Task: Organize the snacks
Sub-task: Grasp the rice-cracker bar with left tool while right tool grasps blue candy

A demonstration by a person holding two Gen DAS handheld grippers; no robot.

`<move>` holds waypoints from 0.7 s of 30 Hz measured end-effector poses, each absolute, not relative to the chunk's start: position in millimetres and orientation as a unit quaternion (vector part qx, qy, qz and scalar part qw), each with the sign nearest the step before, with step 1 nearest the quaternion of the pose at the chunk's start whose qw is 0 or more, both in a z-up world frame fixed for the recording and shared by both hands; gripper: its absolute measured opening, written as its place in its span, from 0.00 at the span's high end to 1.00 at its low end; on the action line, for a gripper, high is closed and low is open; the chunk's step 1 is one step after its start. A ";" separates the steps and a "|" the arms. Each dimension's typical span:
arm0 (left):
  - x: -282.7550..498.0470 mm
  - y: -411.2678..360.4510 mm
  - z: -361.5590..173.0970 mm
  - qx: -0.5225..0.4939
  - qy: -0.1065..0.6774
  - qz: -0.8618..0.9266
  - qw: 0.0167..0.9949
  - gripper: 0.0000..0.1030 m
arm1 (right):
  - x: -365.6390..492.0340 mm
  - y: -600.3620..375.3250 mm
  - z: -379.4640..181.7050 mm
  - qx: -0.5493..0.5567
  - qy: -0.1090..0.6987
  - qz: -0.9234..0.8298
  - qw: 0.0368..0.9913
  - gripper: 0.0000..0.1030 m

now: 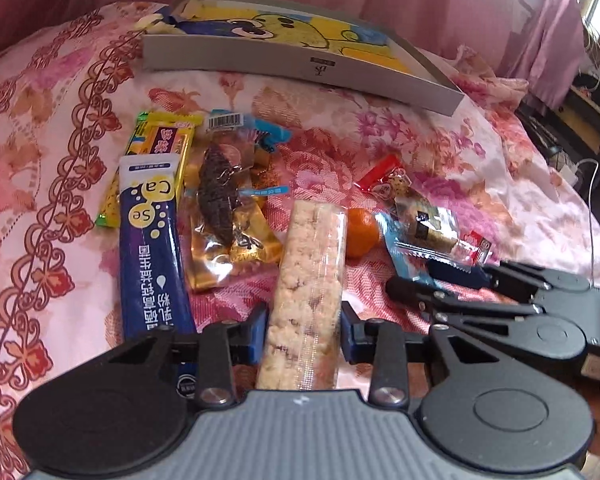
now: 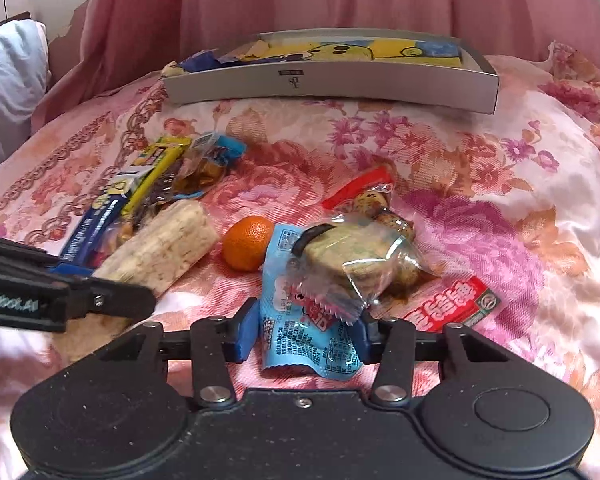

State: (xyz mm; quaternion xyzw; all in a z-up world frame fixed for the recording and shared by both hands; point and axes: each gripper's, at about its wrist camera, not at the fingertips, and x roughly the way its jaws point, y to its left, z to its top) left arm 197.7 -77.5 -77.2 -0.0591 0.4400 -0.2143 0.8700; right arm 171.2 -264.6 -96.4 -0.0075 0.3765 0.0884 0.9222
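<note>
Snacks scattered on a floral bed are straddled by spread claws — the left claw around a rice-cake bar, the right claw around a blue packet — apparently for transfer to the grey box.

A bed is covered by a pink floral satin bedspread. On it are laid a shallow grey cardboard box, a long clear-wrapped rice-puff bar, a small orange tangerine, a blue drink-powder sachet and a light-blue snack packet.
</note>
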 end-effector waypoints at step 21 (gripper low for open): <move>198.8 -84.1 -77.4 -0.061 0.466 -0.192 0.862 0.62 | 165.9 -259.5 -102.2 0.012 0.386 0.099 0.917 0.46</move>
